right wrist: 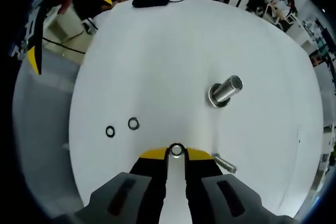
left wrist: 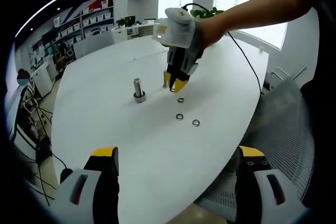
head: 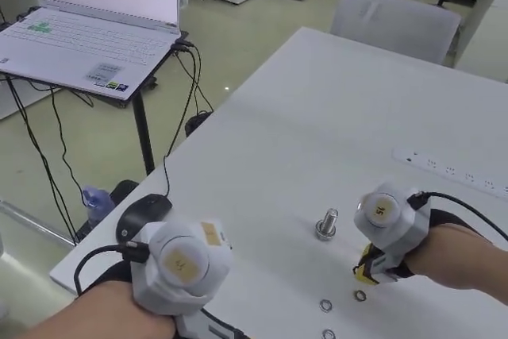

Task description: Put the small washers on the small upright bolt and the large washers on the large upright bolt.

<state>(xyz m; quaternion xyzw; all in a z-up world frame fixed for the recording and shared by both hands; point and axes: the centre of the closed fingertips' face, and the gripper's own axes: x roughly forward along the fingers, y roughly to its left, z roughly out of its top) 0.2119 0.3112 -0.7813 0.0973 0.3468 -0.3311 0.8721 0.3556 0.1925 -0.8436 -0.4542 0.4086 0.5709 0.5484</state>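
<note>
- Two bolts, upright: large bolt (right wrist: 226, 92) ahead-right of right gripper (right wrist: 176, 157), small bolt (right wrist: 223, 163) beside its tips.
- Three washers (right wrist: 133, 124) flat; one at those tips.
- Right grip: cannot tell. Left gripper (left wrist: 177, 153) jaws apart.

table (head: 317, 117) white | large bolt (head: 326, 224) silver | mouse (head: 143, 213) black | right hand-held gripper (right wrist: 177, 153) yellow-tipped black
</note>
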